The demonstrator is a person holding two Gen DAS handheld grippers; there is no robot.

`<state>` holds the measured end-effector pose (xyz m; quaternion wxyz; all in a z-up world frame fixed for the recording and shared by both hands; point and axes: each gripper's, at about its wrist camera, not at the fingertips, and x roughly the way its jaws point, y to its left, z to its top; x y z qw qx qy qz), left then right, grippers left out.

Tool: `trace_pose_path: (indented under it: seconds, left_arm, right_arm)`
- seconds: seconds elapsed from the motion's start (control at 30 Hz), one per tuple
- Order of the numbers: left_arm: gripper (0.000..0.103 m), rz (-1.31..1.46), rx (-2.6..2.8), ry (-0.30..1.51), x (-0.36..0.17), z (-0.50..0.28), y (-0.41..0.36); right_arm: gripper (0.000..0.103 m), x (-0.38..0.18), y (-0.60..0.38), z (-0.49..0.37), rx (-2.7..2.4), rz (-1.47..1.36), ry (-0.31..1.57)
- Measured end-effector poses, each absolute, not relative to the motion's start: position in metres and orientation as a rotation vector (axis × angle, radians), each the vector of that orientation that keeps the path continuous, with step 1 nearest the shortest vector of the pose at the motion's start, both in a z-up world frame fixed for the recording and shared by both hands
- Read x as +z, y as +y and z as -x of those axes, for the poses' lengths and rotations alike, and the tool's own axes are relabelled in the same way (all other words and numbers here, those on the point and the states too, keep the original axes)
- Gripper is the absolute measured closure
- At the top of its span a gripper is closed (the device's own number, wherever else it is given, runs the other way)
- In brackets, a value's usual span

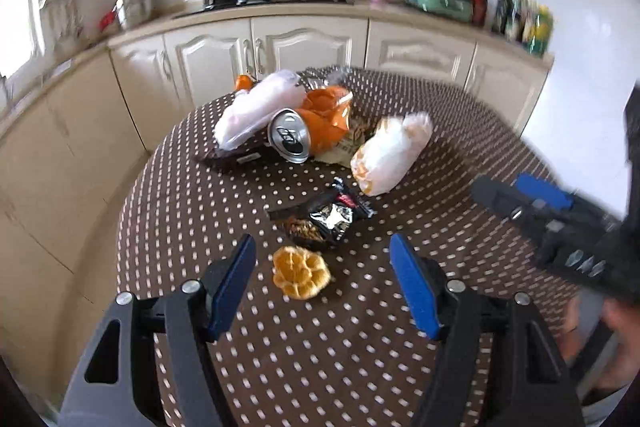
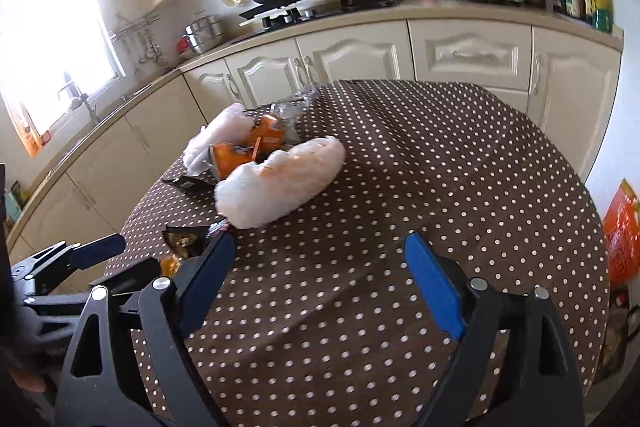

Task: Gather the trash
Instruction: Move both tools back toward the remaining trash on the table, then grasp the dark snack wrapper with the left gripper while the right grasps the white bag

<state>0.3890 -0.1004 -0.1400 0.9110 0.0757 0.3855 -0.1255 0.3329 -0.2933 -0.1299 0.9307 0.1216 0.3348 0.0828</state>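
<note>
The left gripper has its fingers spread wide, hovering just over the orange peel near the worktop front edge; that peel looks light and floppy, so I'd pinch it across the rim. The right gripper is spread too, empty, angled at the white bag mid-worktop, which looks soft and crinkly.

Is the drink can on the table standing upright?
No, the drink can lies tipped on its side against the orange wrapper, its opened top facing the left wrist camera.
</note>
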Motion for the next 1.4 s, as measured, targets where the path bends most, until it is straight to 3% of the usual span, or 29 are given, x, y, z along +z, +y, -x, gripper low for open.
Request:
trace_pose_path:
  seconds: [0.23, 0.37, 0.57, 1.0, 1.03, 1.07, 1.1, 1.17, 1.4]
  left_arm:
    - [0.036, -0.094, -0.273, 0.859, -0.154, -0.426, -0.097]
    - [0.068, -0.060, -0.263, 0.907, -0.164, -0.442, -0.093]
    - [0.084, -0.056, -0.295, 0.902, -0.171, -0.443, -0.092]
    - [0.088, 0.083, -0.158, 0.736, -0.132, -0.421, -0.044]
    - [0.088, 0.087, -0.154, 0.732, -0.129, -0.421, -0.040]
    - [0.088, 0.091, -0.149, 0.730, -0.128, -0.419, -0.036]
    - [0.088, 0.093, -0.148, 0.729, -0.127, -0.417, -0.034]
    - [0.088, 0.103, -0.145, 0.722, -0.123, -0.411, -0.027]
    - [0.088, 0.166, -0.143, 0.680, -0.111, -0.387, -0.005]
  right_arm:
    - [0.019, -0.135, -0.296, -0.347, 0.168, -0.266, 0.711]
    - [0.019, -0.136, -0.294, -0.357, 0.189, -0.294, 0.721]
    - [0.019, -0.136, -0.285, -0.368, 0.225, -0.335, 0.733]
    - [0.019, -0.134, -0.247, -0.408, 0.249, -0.378, 0.758]
    - [0.022, -0.137, -0.246, -0.413, 0.241, -0.379, 0.775]
    - [0.042, -0.143, -0.247, -0.418, 0.253, -0.403, 0.803]
    - [0.052, -0.150, -0.251, -0.421, 0.282, -0.453, 0.831]
    - [0.061, -0.153, -0.257, -0.418, 0.297, -0.485, 0.837]
    - [0.065, -0.122, -0.248, -0.373, 0.272, -0.376, 0.731]
